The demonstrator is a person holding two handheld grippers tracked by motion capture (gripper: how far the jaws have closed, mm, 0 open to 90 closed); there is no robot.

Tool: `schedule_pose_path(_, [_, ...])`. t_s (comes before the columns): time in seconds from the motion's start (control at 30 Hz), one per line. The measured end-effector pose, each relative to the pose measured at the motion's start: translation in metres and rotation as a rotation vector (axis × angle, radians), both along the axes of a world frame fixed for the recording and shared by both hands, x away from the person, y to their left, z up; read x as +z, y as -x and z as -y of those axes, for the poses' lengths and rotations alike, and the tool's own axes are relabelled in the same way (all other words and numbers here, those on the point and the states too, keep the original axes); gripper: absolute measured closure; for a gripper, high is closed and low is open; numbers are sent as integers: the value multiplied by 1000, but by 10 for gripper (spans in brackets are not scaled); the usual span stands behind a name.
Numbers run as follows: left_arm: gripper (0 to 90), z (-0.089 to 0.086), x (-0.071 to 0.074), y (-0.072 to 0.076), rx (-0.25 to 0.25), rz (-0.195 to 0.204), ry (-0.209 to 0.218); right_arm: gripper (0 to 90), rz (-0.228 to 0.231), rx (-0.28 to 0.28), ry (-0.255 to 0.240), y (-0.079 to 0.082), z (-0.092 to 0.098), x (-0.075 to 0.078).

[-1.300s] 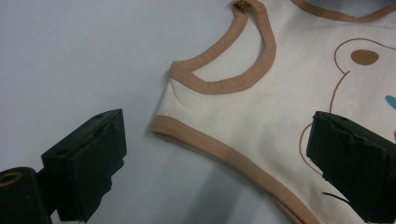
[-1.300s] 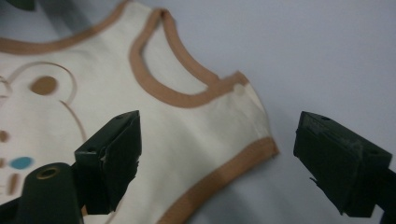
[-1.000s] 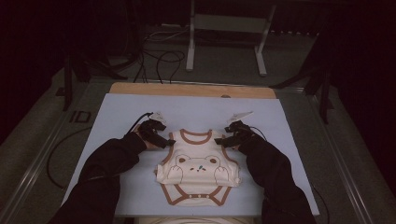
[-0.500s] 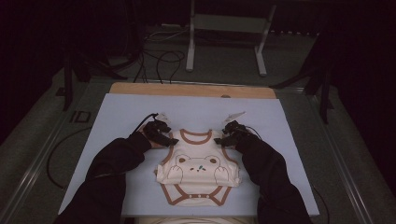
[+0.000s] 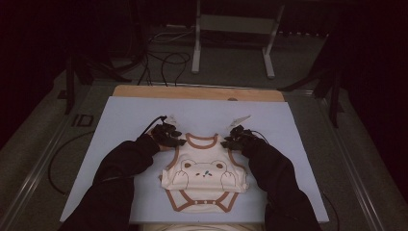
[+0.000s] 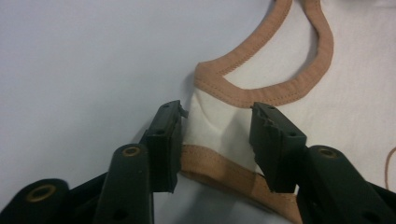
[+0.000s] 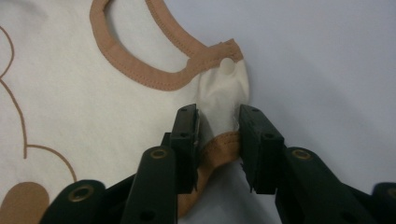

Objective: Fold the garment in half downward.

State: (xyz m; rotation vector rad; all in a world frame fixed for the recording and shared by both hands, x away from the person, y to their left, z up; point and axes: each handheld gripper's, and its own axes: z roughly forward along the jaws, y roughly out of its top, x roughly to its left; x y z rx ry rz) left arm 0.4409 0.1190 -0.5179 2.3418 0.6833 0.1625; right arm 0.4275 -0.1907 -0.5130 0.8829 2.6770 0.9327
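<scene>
A lab or recording room is suggested, dimly lit. A white sheet [image 5: 144,115] is laid over a wooden table [image 5: 197,92], lit against dark surroundings. At twelve o'clock a metal stand [image 5: 233,29] is seen on a grey floor [image 5: 308,72], with cables [image 5: 163,62] strewn at eleven o'clock. Metal rails [image 5: 38,168] are set along the table's sides, and black tripod legs [image 5: 332,91] are placed at two o'clock.
</scene>
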Motion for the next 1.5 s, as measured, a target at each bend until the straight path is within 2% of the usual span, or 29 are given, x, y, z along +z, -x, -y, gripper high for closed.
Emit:
schedule_pose_path(0.23, [608,5,2,3,-12,-4,-24,750,-5,6,6,0,-2,1])
schedule_pose_path(0.33, [661,6,3,3,-11,-12,-21,804,-9,11,5,0,-3,1])
schedule_pose_path(0.5, [856,11,4,5,-28,-40,-17,815,-12,8,-2,0,-3,1])
schedule_pose_path(0.77, [870,9,6,5,-46,-54,1,824,-6,-5,-10,1,-3,2])
schedule_pose_path(0.87, [871,8,10,5,-58,-39,13,825,-1,-15,-23,1,-2,5])
schedule_pose_path(1.03, [871,4,19,6,-41,-20,44,825,18,-9,-37,2,-1,15])
schedule_pose_path(1.3, [871,-2,34,5,-30,-4,60,825,34,-9,-56,3,1,25])
schedule_pose_path(1.5, [871,-2,45,6,-42,6,66,825,39,-9,-65,5,2,31])
